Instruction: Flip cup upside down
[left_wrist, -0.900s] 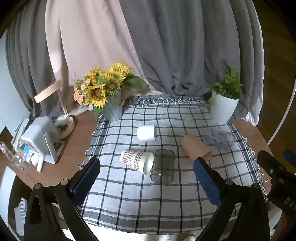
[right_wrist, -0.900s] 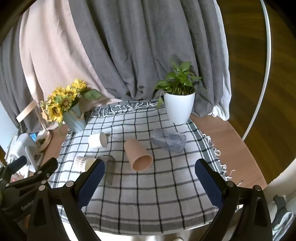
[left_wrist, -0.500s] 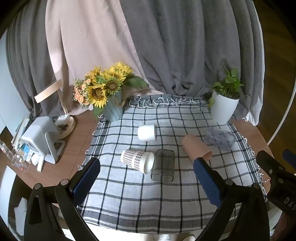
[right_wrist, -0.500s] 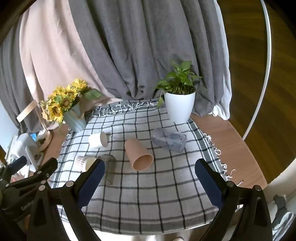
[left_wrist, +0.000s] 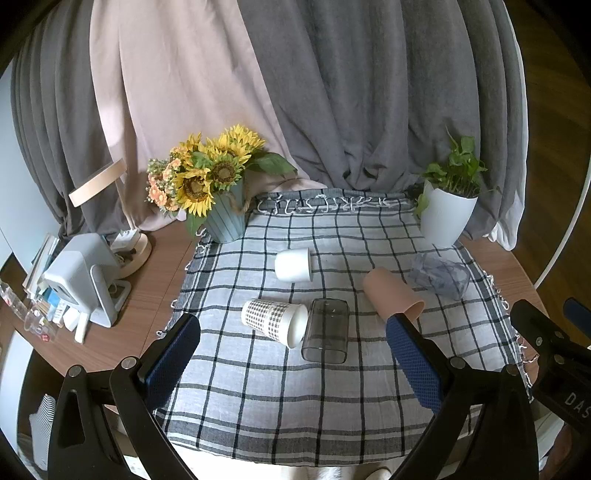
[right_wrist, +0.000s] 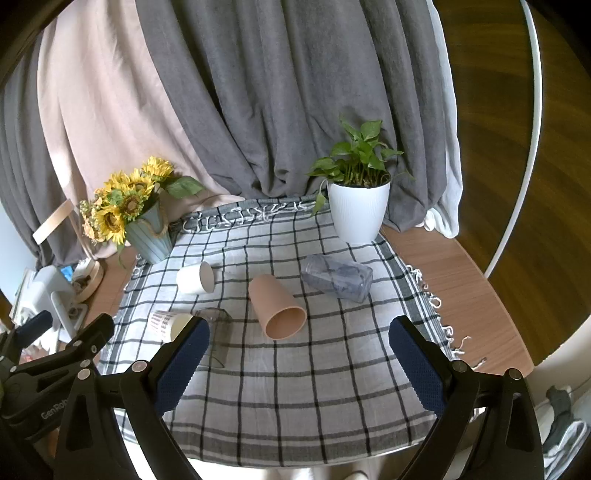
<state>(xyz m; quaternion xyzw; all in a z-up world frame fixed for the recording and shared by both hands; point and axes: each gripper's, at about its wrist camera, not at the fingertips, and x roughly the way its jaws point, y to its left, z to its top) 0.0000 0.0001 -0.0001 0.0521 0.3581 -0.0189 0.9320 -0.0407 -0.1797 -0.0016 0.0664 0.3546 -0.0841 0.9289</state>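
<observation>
Five cups lie on their sides on the checked cloth (right_wrist: 332, 387) that covers the worktop, so none is flipped yet. Taking the tan cup (right_wrist: 277, 306) as the landmark: it lies mid-cloth, mouth toward the near edge; the clear ribbed cup (right_wrist: 336, 277) lies just behind it to the right, the white cup (left_wrist: 293, 264) behind to the left, and the smoky square cup (left_wrist: 327, 330) and checked paper cup (left_wrist: 273, 321) touch each other to its left. Both tools hover short of them, the left hand-held gripper (left_wrist: 295, 354) and right hand-held gripper (right_wrist: 299, 363) spread wide and empty. I'd reach the right one for the tan cup, pinch across its middle, lift clear, then turn it mouth-down before setting it flat.
</observation>
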